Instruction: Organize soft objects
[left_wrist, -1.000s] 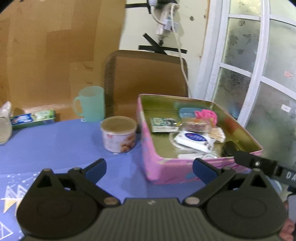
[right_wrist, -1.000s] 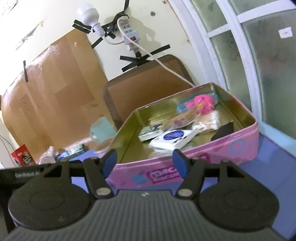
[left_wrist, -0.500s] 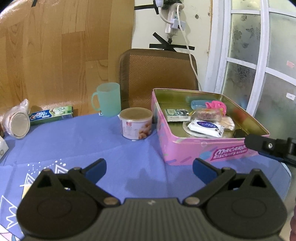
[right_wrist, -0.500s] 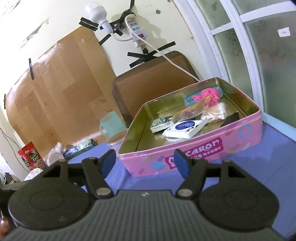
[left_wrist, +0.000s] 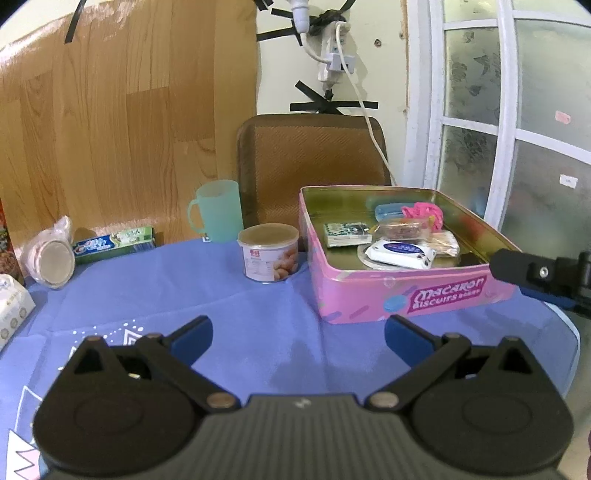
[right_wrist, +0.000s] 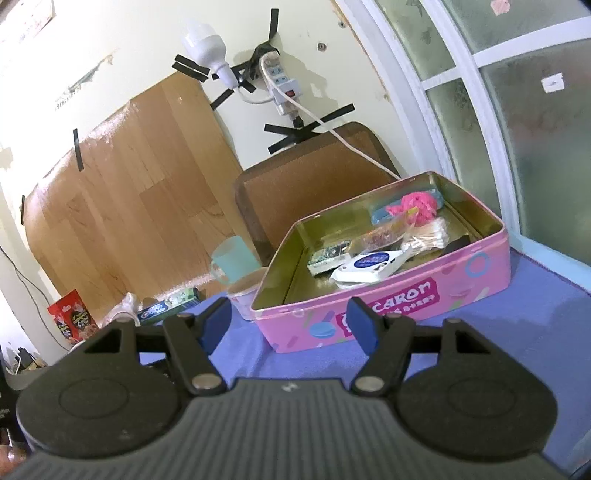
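A pink biscuit tin (left_wrist: 406, 295) stands open on the blue tablecloth, also in the right wrist view (right_wrist: 406, 310). Inside lie a white wipes pack (left_wrist: 400, 253) (right_wrist: 369, 264), a pink scrunchie (left_wrist: 424, 212) (right_wrist: 417, 205), a patterned tissue pack (left_wrist: 347, 232) (right_wrist: 328, 254), a clear snack bag (left_wrist: 402, 229) and cotton swabs (right_wrist: 428, 236). My left gripper (left_wrist: 297, 334) is open and empty, well short of the tin. My right gripper (right_wrist: 290, 321) is open and empty in front of the tin; one of its fingers (left_wrist: 524, 267) shows at the tin's right front corner.
Left of the tin stand a round can (left_wrist: 269, 253) and a mint green mug (left_wrist: 218, 210). A toothpaste box (left_wrist: 114, 243) and a wrapped cup stack (left_wrist: 51, 254) lie at the back left. A brown chair back (left_wrist: 314, 162) stands behind the table. A window (left_wrist: 517, 129) is at right.
Both grippers have pulled back and away from the tin, which now looks smaller and farther. Both stay open and empty. The tin's contents have not moved.
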